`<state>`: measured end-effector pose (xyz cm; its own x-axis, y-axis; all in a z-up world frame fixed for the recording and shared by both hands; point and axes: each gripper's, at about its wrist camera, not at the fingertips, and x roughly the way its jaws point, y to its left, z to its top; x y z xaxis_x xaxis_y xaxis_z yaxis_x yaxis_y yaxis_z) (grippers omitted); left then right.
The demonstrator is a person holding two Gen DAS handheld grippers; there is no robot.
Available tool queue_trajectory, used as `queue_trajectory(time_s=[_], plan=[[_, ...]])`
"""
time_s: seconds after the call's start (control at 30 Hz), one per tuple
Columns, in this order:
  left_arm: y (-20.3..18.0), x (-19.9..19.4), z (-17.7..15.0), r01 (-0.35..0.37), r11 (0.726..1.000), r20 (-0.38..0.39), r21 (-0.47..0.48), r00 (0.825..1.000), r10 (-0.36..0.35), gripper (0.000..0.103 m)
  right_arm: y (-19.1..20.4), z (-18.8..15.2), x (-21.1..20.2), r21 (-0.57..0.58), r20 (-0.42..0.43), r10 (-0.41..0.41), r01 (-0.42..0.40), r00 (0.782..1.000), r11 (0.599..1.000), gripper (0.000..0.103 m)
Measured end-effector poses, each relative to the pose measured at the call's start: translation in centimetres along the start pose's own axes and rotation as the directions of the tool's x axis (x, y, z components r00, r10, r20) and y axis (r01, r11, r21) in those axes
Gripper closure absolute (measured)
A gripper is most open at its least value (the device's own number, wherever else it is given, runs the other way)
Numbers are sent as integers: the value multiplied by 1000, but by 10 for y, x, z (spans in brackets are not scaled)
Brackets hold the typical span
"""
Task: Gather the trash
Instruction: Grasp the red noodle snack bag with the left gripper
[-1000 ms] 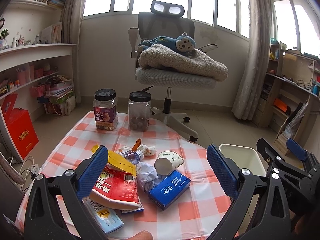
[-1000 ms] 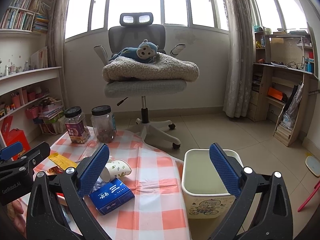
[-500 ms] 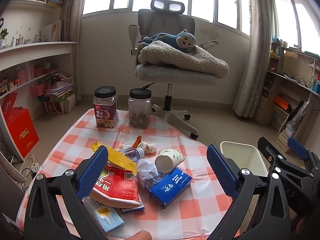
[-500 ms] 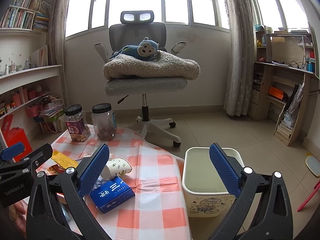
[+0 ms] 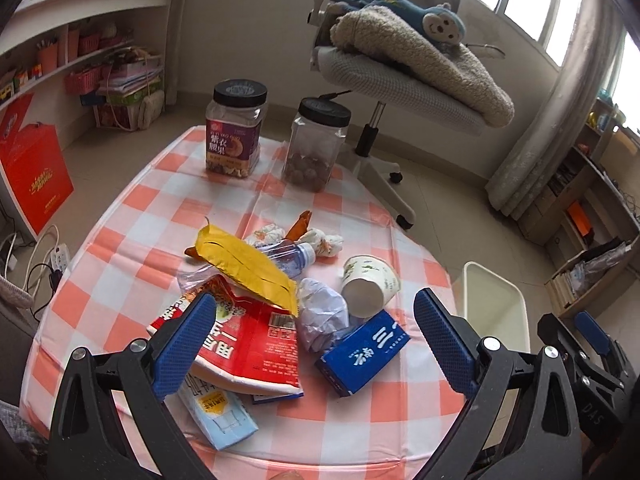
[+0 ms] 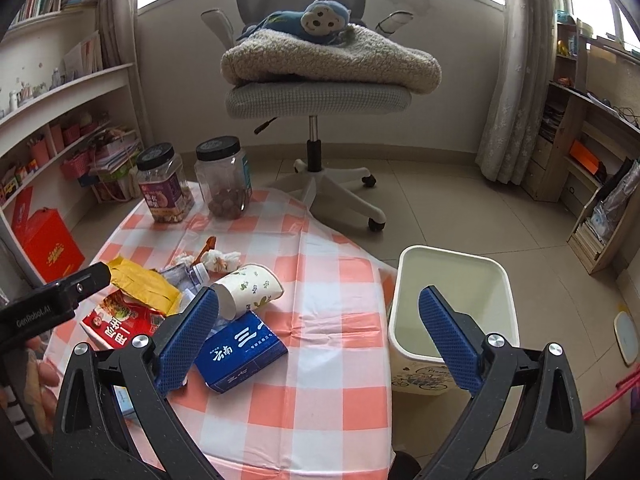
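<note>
Task is barely starting, by my read: nothing is showing in the visible part of the white bin (image 6: 452, 304), which is standing on the floor just right of the table (image 6: 320, 380).

All the trash is sitting in one pile on the checked cloth: blue carton (image 5: 362, 354), paper cup (image 5: 370, 286), crumpled white paper (image 5: 322, 314), yellow wrapper (image 5: 244, 268), red snack bag (image 5: 248, 344), plastic bottle (image 5: 288, 258), tissue wads (image 5: 326, 242) and a light-blue pack (image 5: 218, 412) at the near edge.

Left gripper (image 5: 314, 338) is hovering over the pile, jaws spread wide, gripping nothing. Right gripper (image 6: 318, 340) is likewise released and empty, hanging between carton and bin.

Two lidded jars (image 5: 234, 130) at the far side are holding food, probably not trash. Every piece is left to move.
</note>
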<state>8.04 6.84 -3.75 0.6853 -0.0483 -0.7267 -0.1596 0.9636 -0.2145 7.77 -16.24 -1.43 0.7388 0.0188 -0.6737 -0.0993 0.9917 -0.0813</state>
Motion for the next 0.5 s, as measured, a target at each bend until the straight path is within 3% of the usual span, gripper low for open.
queue_trajectory(time_s=[0.13, 0.27, 0.4, 0.5], plan=[[16, 19, 14, -104, 985, -66, 135, 991, 113, 7, 6, 8, 21, -40, -43, 25, -27, 999, 999, 7], [41, 45, 16, -96, 981, -179, 167, 976, 126, 7, 8, 0, 47, -37, -84, 93, -97, 992, 995, 7], [61, 74, 11, -86, 982, -277, 169, 952, 131, 7, 9, -8, 66, 44, -162, 210, -206, 964, 978, 7], [72, 91, 7, -102, 980, -321, 173, 935, 154, 7, 14, -6, 70, 38, -151, 234, -231, 960, 972, 7]])
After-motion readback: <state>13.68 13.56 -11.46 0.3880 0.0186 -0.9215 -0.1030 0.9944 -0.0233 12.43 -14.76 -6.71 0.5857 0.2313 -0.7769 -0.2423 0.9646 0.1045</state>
